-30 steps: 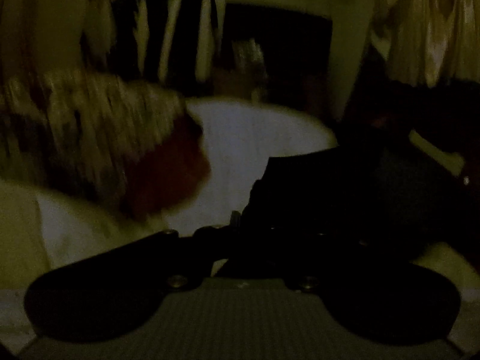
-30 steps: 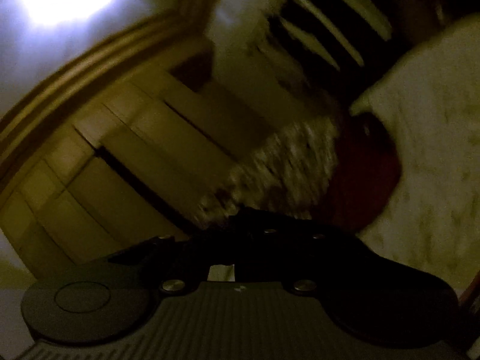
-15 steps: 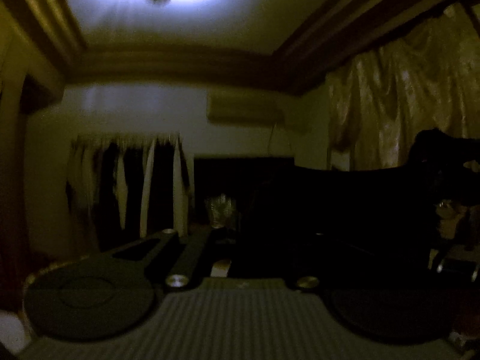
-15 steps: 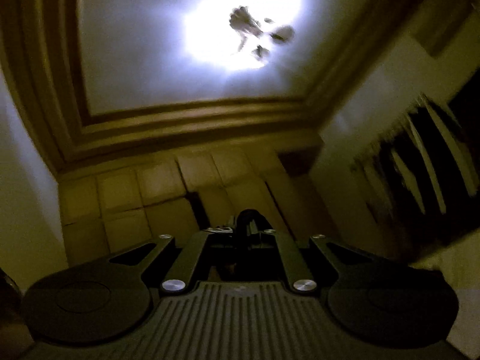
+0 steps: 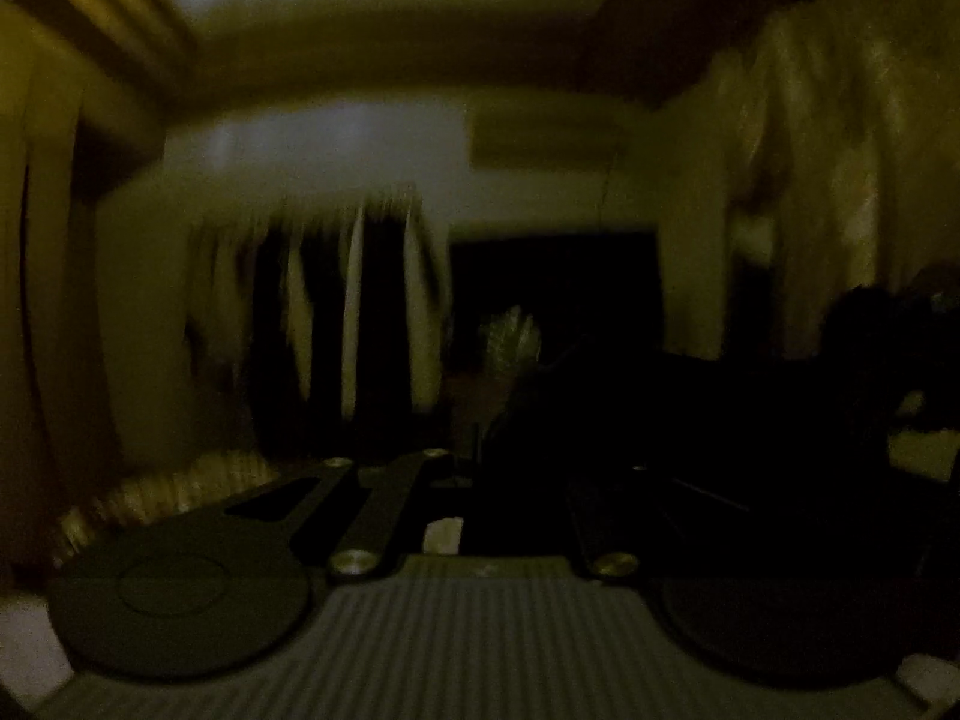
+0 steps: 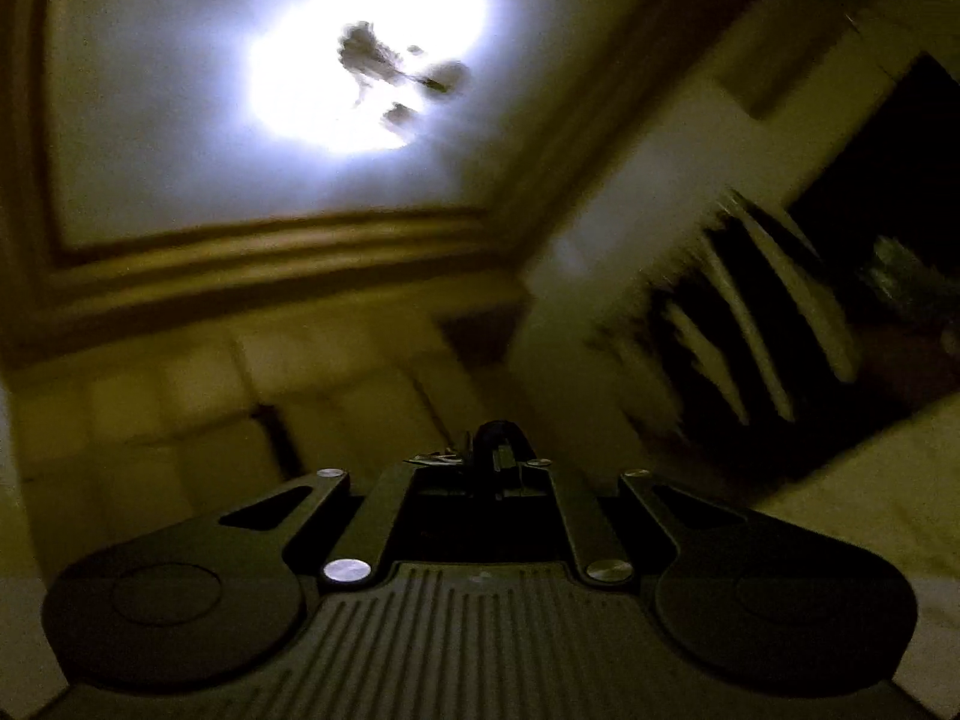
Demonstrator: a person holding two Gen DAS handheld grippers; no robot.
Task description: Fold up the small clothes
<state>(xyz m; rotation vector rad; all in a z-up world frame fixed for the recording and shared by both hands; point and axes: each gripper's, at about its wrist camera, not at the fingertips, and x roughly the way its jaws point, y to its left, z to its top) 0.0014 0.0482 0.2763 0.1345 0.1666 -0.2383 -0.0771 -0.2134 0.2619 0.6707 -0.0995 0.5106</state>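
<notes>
The room is dim and both views are blurred. In the left wrist view my left gripper (image 5: 474, 468) points across the room; a dark garment (image 5: 690, 420) hangs over its right side and seems to run into the jaws, which look shut. In the right wrist view my right gripper (image 6: 498, 456) points up at the ceiling; its fingers meet at the middle and look shut on a small dark fold of cloth (image 6: 498, 435). The rest of that garment is hidden below the gripper body.
Hanging dark and light clothes (image 5: 336, 312) line the far wall, also in the right wrist view (image 6: 738, 348). A patterned blanket edge (image 5: 168, 492) lies low left. Curtains (image 5: 840, 192) hang at right. A bright ceiling lamp (image 6: 366, 54) and wooden wardrobe doors (image 6: 210, 396) show above.
One second ago both grippers faced the white bed and the patterned blanket. Both have swung upward since; the left now tilts slightly back down, and the right stays on the ceiling.
</notes>
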